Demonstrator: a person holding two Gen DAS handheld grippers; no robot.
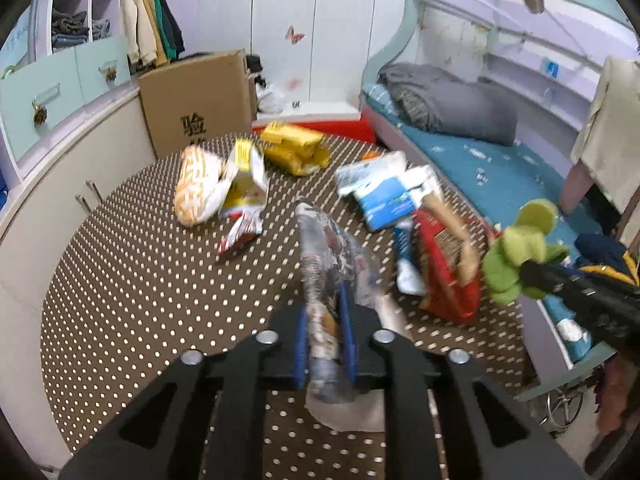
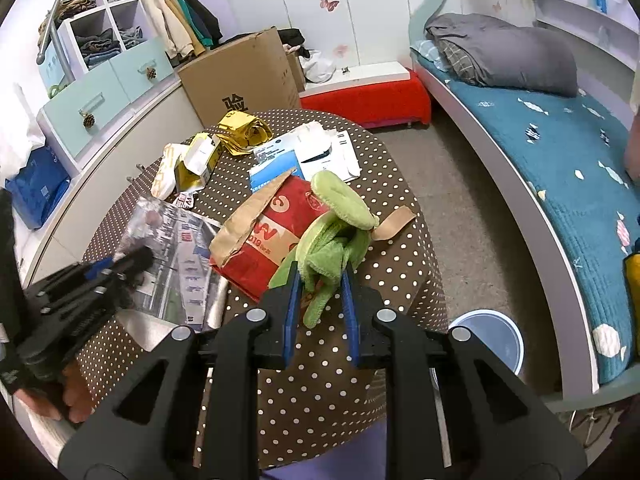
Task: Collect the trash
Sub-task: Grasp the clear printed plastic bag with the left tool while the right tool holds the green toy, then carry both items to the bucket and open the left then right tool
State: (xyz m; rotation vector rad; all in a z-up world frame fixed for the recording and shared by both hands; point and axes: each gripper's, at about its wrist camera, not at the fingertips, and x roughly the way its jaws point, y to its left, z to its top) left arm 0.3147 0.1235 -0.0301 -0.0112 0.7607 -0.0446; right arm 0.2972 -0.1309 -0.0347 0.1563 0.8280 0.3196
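Note:
My left gripper (image 1: 325, 304) is shut on a crumpled printed plastic wrapper (image 1: 324, 248), which stands up between the blue pads above the polka-dot table (image 1: 140, 280). From the right wrist view the same left gripper (image 2: 120, 264) holds that wrapper (image 2: 176, 248) at the table's left side. My right gripper (image 2: 320, 276) is shut on a green cloth (image 2: 336, 232) that hangs over a red paper bag (image 2: 272, 232). Loose trash lies farther back: a yellow bag (image 1: 296, 148), an opened carton (image 1: 248, 176), a white and orange bag (image 1: 196, 188) and a blue and white package (image 1: 384, 192).
A round bin (image 2: 492, 336) stands on the floor right of the table. A cardboard box (image 2: 240, 76) sits behind the table, drawers and cabinets run along the left, and a bed (image 2: 540, 140) lies to the right. A hand (image 2: 68, 400) holds the left gripper.

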